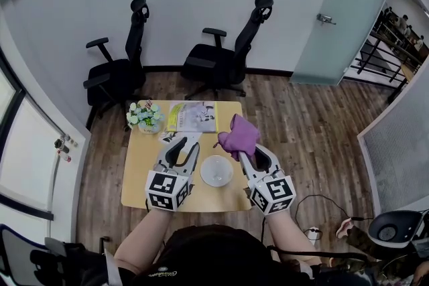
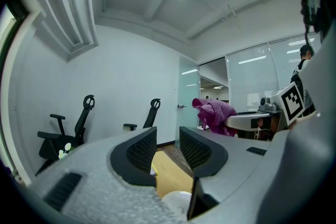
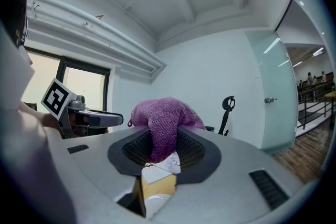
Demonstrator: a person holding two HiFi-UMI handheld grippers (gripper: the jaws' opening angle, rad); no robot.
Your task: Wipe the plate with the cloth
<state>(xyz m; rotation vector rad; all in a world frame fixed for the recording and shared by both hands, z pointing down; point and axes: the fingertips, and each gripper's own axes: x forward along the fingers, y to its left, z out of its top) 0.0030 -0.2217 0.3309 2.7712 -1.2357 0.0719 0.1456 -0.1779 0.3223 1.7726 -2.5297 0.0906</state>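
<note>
A white plate lies on the small wooden table between both grippers; a sliver of the plate shows under the left jaws. My right gripper is shut on a purple cloth, held up above the table right of the plate. In the right gripper view the cloth is bunched over and between the jaws. My left gripper is open and empty, hovering left of the plate. The left gripper view shows the cloth to the right.
On the table's far side sit a small pot of white flowers and a green-and-white booklet. Two black office chairs stand behind the table against the wall. A glass door is at the back right.
</note>
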